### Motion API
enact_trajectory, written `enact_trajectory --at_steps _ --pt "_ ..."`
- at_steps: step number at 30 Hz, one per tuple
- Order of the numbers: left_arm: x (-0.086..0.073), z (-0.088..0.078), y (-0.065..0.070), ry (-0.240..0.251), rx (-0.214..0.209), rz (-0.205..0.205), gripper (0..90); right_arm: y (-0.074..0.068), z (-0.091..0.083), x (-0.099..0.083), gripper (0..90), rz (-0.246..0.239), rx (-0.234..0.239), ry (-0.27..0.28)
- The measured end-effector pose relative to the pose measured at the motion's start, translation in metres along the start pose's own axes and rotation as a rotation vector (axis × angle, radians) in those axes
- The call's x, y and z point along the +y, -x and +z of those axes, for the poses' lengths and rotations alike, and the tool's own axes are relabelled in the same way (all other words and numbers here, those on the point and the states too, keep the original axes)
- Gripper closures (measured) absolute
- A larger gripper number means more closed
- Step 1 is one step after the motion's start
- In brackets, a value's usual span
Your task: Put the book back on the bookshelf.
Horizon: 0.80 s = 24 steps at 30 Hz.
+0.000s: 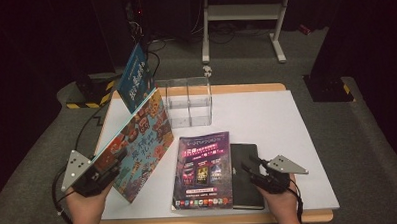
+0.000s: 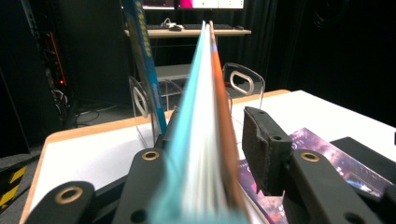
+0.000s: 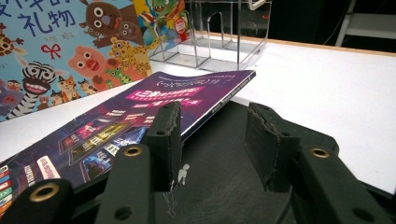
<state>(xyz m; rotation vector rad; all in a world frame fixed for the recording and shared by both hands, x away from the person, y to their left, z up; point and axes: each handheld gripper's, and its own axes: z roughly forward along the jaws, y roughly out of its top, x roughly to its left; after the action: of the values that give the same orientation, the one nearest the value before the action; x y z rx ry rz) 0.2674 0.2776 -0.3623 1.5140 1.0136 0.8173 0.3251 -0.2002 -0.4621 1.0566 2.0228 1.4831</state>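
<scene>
The picture book (image 1: pixel 140 144), cartoon animals on its cover, stands tilted between the left gripper (image 1: pixel 110 167)'s jaws, seemingly loose. The right gripper (image 1: pixel 252 171) hovers unclenched over a black notebook (image 1: pixel 245 178) on the white table (image 1: pixel 287 134); dark room beyond.

The high view looks forward and down from above the person's side of the white table (image 1: pixel 267 119), far enough to take in the whole top and the dark floor behind. The left gripper view sits very close behind its jaws and looks level along the edge of the picture book (image 2: pixel 205 140) toward the clear acrylic organizer (image 2: pixel 243 84). The right gripper view looks low across the purple magazine (image 3: pixel 140 112) and the black notebook (image 3: pixel 219 186). All three views share the picture book, the organizer and the magazine.
</scene>
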Motion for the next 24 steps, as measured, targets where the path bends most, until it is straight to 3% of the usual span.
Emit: enact_trajectory --at_steps 2,6,11,19,24 --pt "0.002 0.001 -0.002 -0.010 0.004 0.004 65.6 0.001 0.000 0.000 55.3 0.005 0.002 0.001" --pt "0.005 0.002 -0.009 -0.025 -0.026 0.000 75.3 0.002 -0.001 0.000 55.3 0.011 0.003 0.003" --pt "0.011 0.003 -0.003 -0.061 -0.050 0.063 78.1 0.001 -0.001 0.000 55.1 0.016 0.004 0.005" --pt "0.012 0.006 -0.005 -0.058 -0.078 0.020 80.5 0.001 0.000 -0.001 55.1 0.031 0.014 0.004" --pt "0.023 0.015 0.003 -0.039 -0.051 0.025 80.9 0.003 0.000 0.000 55.1 0.043 0.019 0.012"
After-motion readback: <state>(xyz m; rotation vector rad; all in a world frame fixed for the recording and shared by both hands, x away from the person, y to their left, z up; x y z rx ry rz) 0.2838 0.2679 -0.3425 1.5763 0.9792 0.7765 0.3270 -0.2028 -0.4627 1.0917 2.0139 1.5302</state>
